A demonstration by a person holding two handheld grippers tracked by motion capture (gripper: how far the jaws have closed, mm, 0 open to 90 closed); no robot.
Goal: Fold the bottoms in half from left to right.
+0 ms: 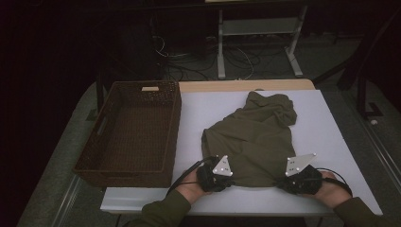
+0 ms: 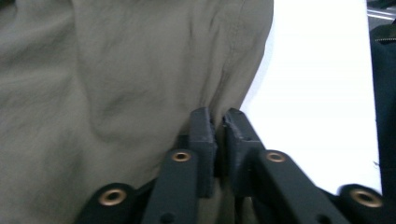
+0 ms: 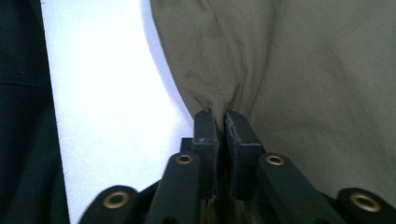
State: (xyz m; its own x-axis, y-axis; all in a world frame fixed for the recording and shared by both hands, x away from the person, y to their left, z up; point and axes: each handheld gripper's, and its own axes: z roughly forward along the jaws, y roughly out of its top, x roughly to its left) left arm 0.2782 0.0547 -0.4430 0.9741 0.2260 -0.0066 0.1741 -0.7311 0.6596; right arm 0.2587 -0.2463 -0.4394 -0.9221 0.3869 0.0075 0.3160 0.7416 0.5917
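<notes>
An olive-green garment (image 1: 250, 137) lies crumpled on the white table (image 1: 208, 106), with a bunched part at its far end. My left gripper (image 1: 229, 182) is at its near left corner and my right gripper (image 1: 282, 182) at its near right corner. In the left gripper view the jaws stand nearly together, so the left gripper (image 2: 218, 119) is shut on the cloth's hem (image 2: 116, 70). In the right gripper view the right gripper (image 3: 219, 116) pinches a gathered fold of the same cloth (image 3: 303, 70). A hand in a green sleeve holds each gripper at the table's front edge.
A dark brown wicker basket (image 1: 174, 127) stands on the table's left side, close beside the garment. Bare white tabletop (image 1: 321, 142) lies to the right of the cloth. Beyond the table are a metal frame's legs (image 1: 220, 52) and cables on a dark floor.
</notes>
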